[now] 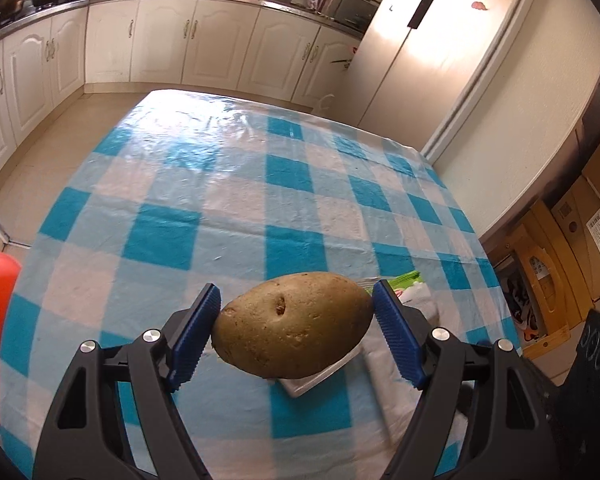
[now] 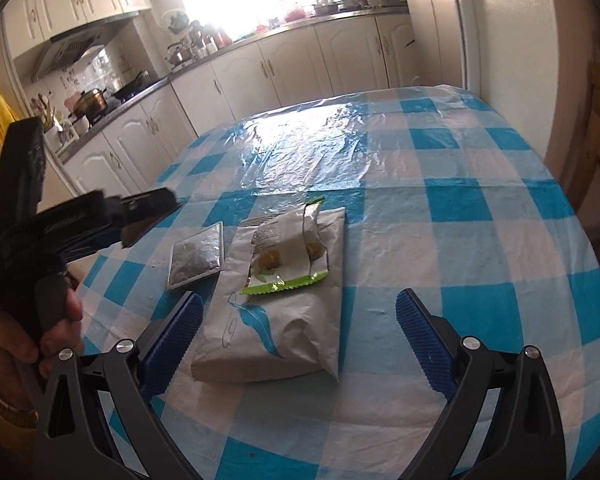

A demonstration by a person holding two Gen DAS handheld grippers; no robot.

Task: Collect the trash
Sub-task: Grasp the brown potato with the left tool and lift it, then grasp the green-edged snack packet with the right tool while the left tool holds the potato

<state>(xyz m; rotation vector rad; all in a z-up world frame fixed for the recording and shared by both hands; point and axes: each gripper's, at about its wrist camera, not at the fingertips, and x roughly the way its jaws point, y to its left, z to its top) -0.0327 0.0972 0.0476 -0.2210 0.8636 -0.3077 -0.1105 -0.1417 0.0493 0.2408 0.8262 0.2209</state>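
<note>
The left gripper [image 1: 296, 332] is clamped on a brown potato [image 1: 294, 324], lifted clear above the blue-checked tablecloth [image 1: 160, 236]; under the potato, on the cloth, lies a small flat packet [image 1: 320, 378]; the right gripper [image 2: 300, 344] stands released, nothing between its pads, just in front of a white paper bag [image 2: 284, 320]; a torn green-edged snack wrapper [image 2: 288, 256] lies on that bag; the silver sachet [image 2: 198, 256] sits just beside the bag's left edge.
</note>
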